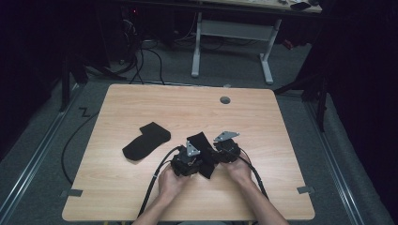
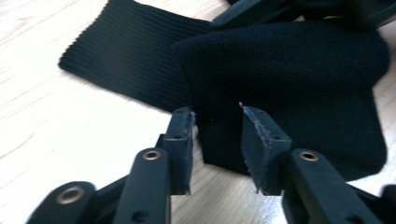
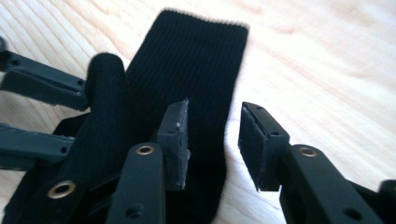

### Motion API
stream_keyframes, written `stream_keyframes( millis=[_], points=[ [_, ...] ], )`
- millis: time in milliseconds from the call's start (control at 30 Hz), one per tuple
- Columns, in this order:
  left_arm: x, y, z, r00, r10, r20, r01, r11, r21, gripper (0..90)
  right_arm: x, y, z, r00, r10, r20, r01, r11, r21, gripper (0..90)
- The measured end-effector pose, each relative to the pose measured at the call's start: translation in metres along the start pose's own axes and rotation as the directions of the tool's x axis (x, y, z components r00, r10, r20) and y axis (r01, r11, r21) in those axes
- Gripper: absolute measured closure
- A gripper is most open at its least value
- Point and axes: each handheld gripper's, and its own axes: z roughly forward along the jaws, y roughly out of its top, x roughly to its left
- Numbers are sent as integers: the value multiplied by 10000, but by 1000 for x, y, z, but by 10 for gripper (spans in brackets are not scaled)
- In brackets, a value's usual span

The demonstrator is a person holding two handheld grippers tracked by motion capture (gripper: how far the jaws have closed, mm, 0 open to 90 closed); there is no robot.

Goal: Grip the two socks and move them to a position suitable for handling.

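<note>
A black sock [image 1: 201, 143] lies folded on the wooden table [image 1: 141, 201] between my two grippers. In the left gripper view the sock [image 2: 289, 70] is doubled over, and my left gripper [image 2: 215, 126] stands open with the fold's lower edge in the gap, pads not pressing. My right gripper [image 3: 212, 121] is open too; the ribbed cuff end of the sock [image 3: 196, 60] runs past its left pad, with bare wood under the rest of the gap. From above, the left gripper [image 1: 199, 164] and right gripper [image 1: 217, 154] sit close together at the sock.
A second black sock [image 1: 145, 140] lies flat to the left of the hands. A round grey grommet [image 1: 225, 100] sits near the table's far edge. Cables [image 1: 157, 180] trail back from both grippers. A white desk frame [image 1: 234, 33] stands on the floor beyond.
</note>
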Motion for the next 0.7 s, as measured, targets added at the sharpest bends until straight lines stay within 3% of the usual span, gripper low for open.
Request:
stream_keyframes(
  millis=[33, 100, 167, 233, 333, 567, 700],
  points=[
    [0, 0, 0, 10000, 25, 18, -25, 10000, -22, 670, 0, -1, 4, 10000, -13, -94, 15, 9998, 216, 697],
    [-2, 0, 0, 9998, 205, 48, -205, 9998, -22, 698, -2, -2, 5, 9983, 169, -561, -162, 9998, 137, 811],
    [-3, 1, 0, 9993, 352, 133, -353, 9994, 26, 746, 0, -2, 4, 9986, -130, -509, 141, 9996, 227, 855],
    [-4, 1, 0, 9989, 413, 235, -415, 9991, 51, 800, 1, -1, 4, 9985, -312, -457, 325, 9991, 278, 868],
    [-3, 2, -1, 9987, 430, 280, -432, 9990, 87, 864, -1, 0, 1, 9992, -164, -361, 167, 9998, 61, 872],
    [2, 1, -19, 9988, 229, 431, -219, 9995, -231, 878, -12, 10, -20, 9985, 556, 27, -551, 9938, -968, 872],
    [5, -4, -28, 9989, 83, 466, -78, 9999, -118, 878, -18, 13, -19, 9958, 806, 426, -756, 9913, -1079, 870]
  ],
)
